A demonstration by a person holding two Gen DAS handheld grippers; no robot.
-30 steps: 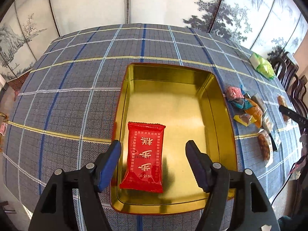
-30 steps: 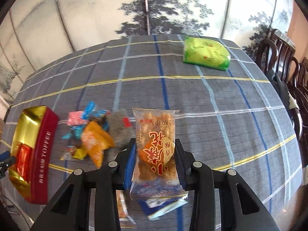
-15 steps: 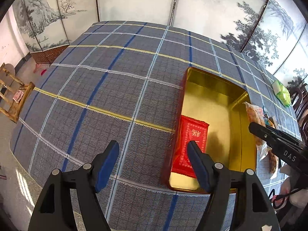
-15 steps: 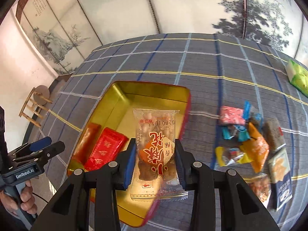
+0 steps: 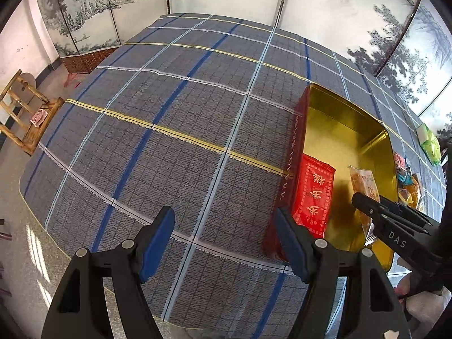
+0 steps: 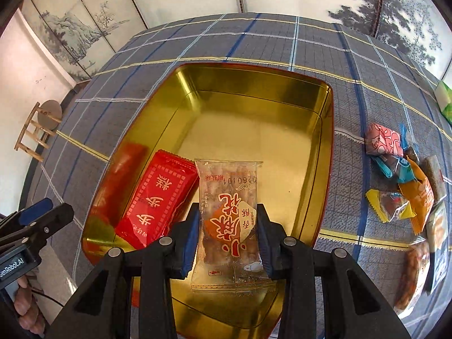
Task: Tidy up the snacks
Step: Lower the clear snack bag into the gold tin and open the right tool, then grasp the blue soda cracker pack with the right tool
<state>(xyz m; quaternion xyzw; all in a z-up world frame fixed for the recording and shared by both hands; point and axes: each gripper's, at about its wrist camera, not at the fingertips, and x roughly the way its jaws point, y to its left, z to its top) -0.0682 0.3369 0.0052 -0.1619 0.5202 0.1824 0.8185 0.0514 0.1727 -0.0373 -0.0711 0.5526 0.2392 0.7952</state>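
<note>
**Clear snack packet held over the gold tin**

The surface, draped in a grey plaid cloth with blue, yellow and white lines, fills both views. On it sits the rectangular gold metal tin with red outer walls, open at the top.

The left gripper hangs over bare cloth just beside the tin's left wall, its blue-padded fingers spread wide with nothing between them. The right gripper hangs above the tin's near end, its fingers closed on the sides of a clear plastic packet with red lettering and a brown snack inside; the packet stands up between them over the tin's gold floor.

Inside the tin, a flat red foil packet with white characters lies along the left wall at the near end.

A loose pile of small wrapped snacks lies on the cloth beside the tin's right wall, and a green packet lies near the far right edge of the surface.
</note>
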